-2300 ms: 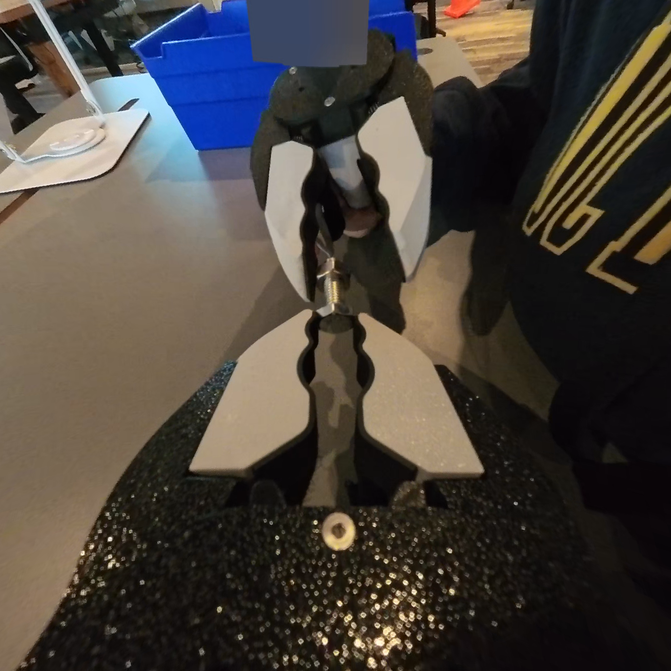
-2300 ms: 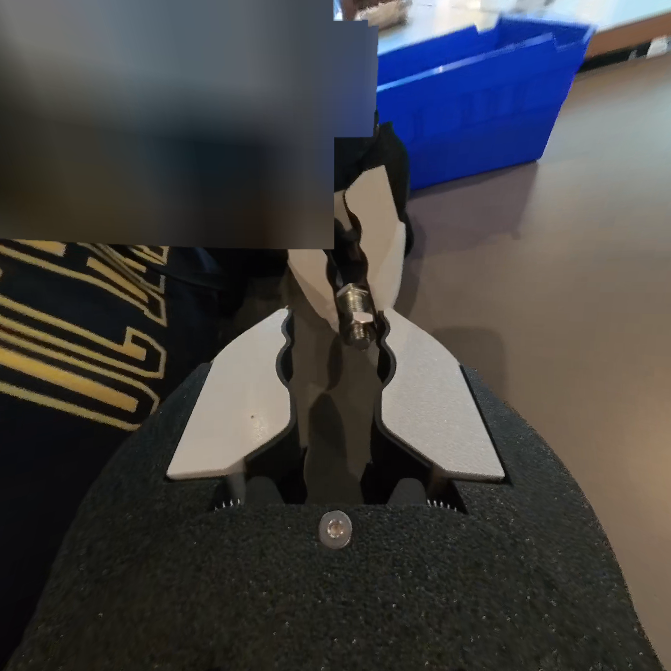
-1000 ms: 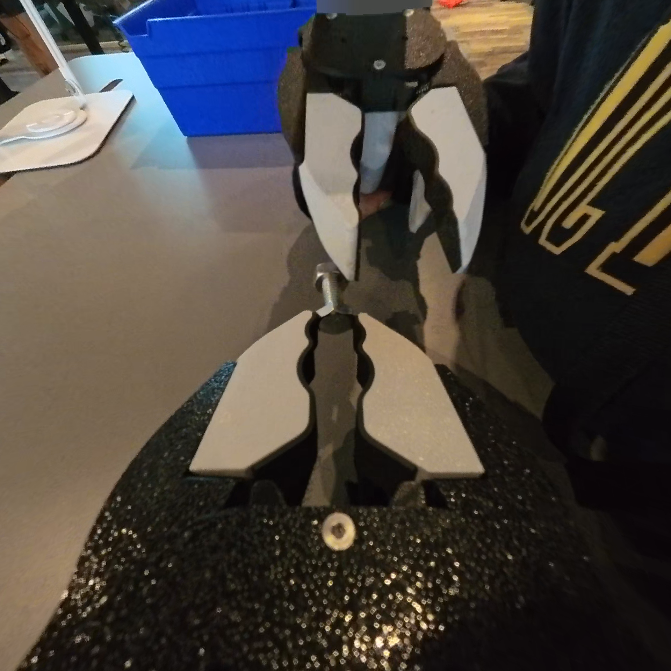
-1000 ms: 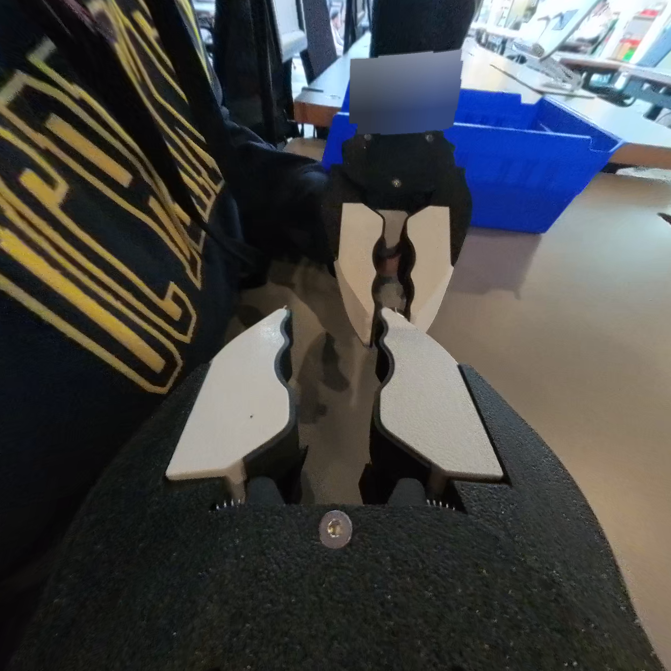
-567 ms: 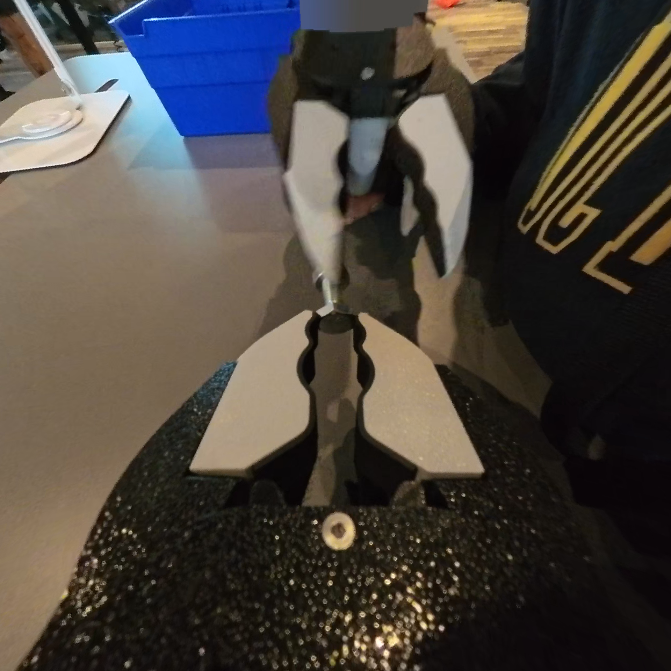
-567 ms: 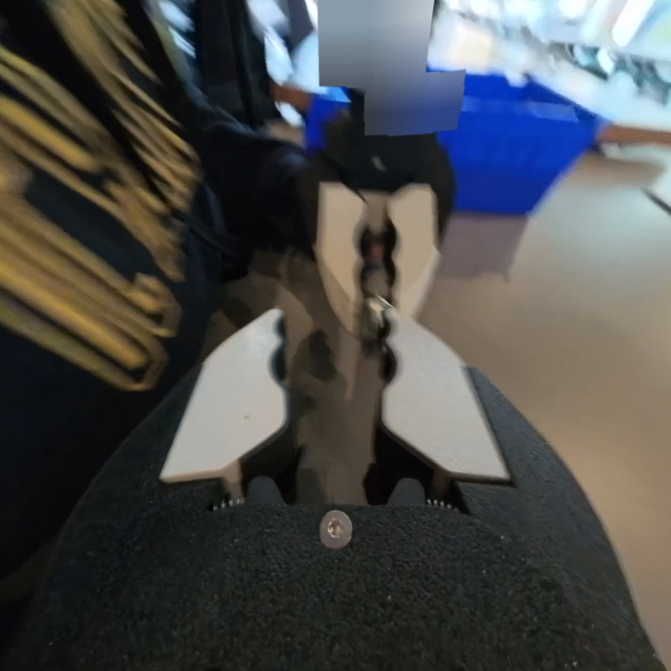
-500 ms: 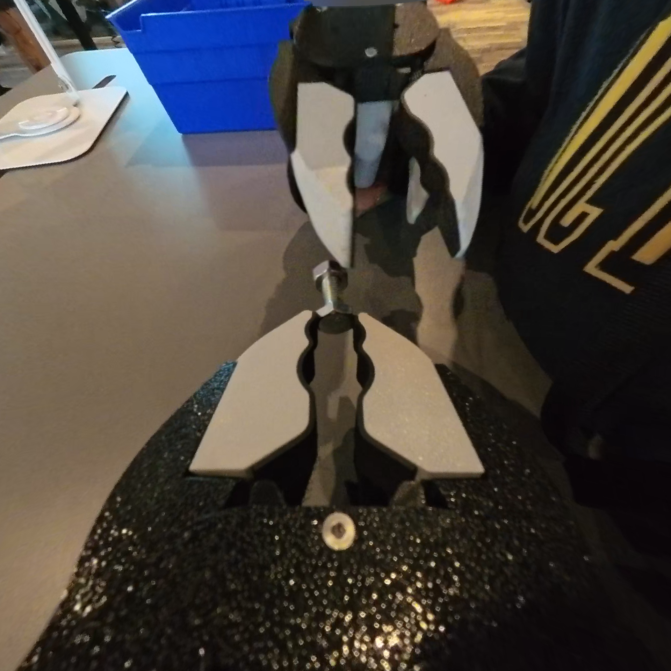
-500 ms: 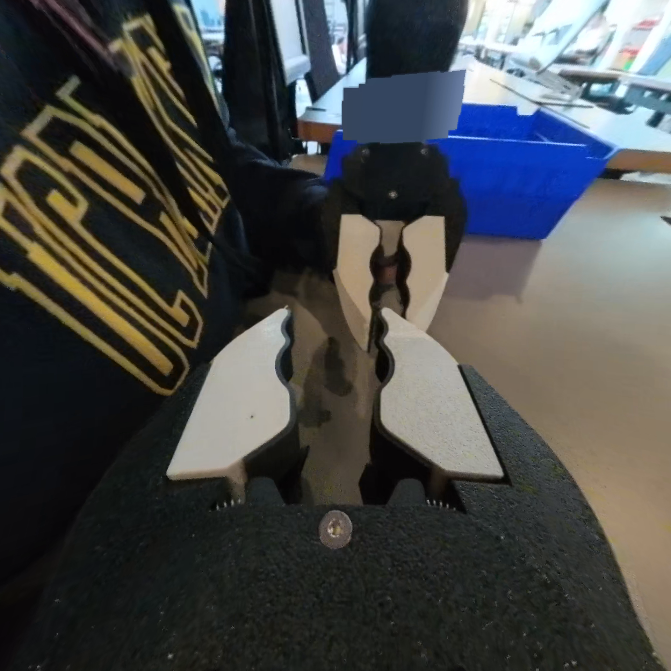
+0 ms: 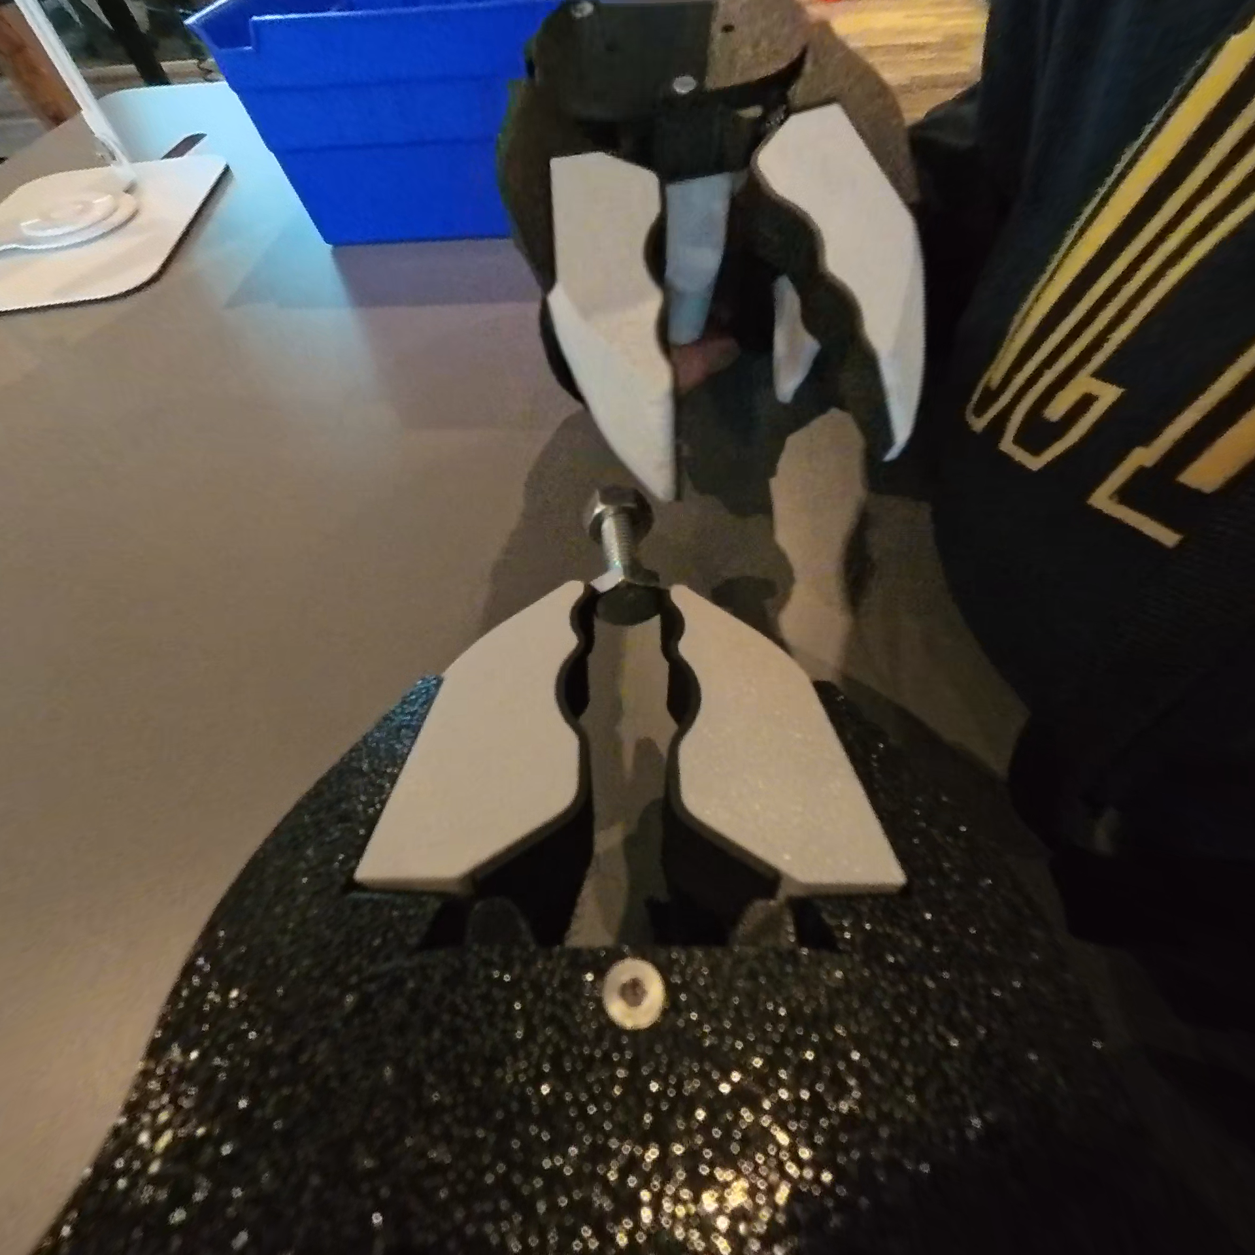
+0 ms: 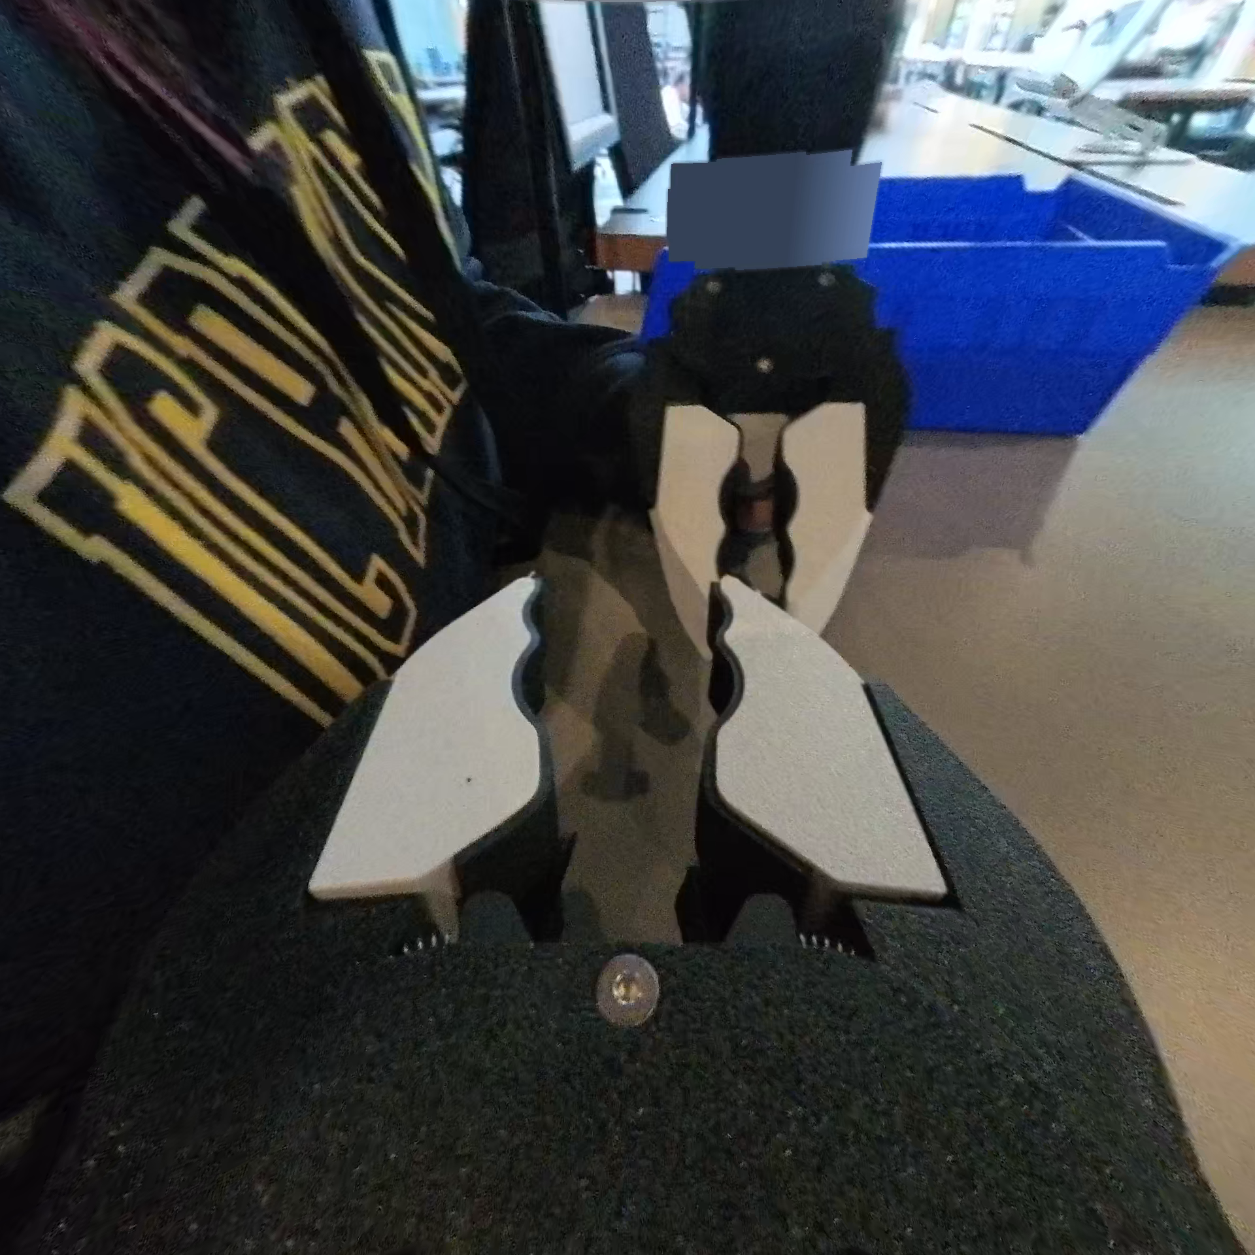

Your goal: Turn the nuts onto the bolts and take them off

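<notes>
both my tongs meet over the grey table (image 9: pixel 238 509). my left gripper (image 9: pixel 625 597) clenches the bolt (image 9: pixel 614 536) by its head, nut (image 9: pixel 611 504) at the far end. my right gripper (image 9: pixel 781 468) is spread wide, one finger (image 9: pixel 631 380) beside the nut.

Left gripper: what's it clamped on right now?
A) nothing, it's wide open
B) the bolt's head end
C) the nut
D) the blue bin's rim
B: the left gripper has its fingertips shut on the head end of the bolt, whose threaded shank sticks out forward with the nut at its far end.

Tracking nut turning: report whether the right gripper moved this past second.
Yes, slightly: against the blue bin, the right gripper twisted, its base rising in the left wrist view.
</notes>
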`<state>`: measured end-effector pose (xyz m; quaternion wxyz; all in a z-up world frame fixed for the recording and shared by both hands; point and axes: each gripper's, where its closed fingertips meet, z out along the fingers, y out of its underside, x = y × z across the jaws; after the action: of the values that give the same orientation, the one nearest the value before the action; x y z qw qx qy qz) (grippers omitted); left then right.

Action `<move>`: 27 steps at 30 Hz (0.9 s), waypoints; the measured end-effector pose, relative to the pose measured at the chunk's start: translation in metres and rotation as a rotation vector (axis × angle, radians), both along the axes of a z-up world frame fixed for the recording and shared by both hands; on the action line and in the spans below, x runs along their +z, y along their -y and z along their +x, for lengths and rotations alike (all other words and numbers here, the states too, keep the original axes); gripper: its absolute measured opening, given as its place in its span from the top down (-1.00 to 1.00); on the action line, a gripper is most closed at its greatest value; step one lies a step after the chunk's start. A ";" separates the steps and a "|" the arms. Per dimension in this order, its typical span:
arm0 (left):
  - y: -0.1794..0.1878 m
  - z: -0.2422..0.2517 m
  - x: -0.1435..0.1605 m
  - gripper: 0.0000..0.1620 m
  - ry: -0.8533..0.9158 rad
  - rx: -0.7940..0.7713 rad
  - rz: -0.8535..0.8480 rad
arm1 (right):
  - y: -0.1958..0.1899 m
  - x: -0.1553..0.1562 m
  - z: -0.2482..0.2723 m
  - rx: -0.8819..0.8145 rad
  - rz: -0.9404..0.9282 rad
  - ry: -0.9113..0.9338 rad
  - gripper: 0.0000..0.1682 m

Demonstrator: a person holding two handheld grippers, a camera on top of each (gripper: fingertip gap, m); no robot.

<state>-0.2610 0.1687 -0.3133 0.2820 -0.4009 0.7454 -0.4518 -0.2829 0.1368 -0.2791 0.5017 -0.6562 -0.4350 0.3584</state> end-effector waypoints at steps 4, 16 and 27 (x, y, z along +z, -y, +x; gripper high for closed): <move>0.000 0.000 0.001 0.78 0.002 -0.001 -0.005 | -0.021 -0.008 0.014 -0.153 0.011 0.053 0.32; 0.000 0.000 0.000 0.78 -0.005 -0.001 -0.003 | -0.003 -0.001 0.005 -0.024 -0.001 0.009 0.52; 0.002 -0.002 0.003 0.78 0.007 -0.019 -0.018 | -0.016 -0.022 0.010 -0.109 -0.025 0.121 0.33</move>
<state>-0.2630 0.1668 -0.3107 0.2768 -0.3950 0.7441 -0.4622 -0.2731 0.1526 -0.3010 0.4849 -0.7057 -0.4235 0.2957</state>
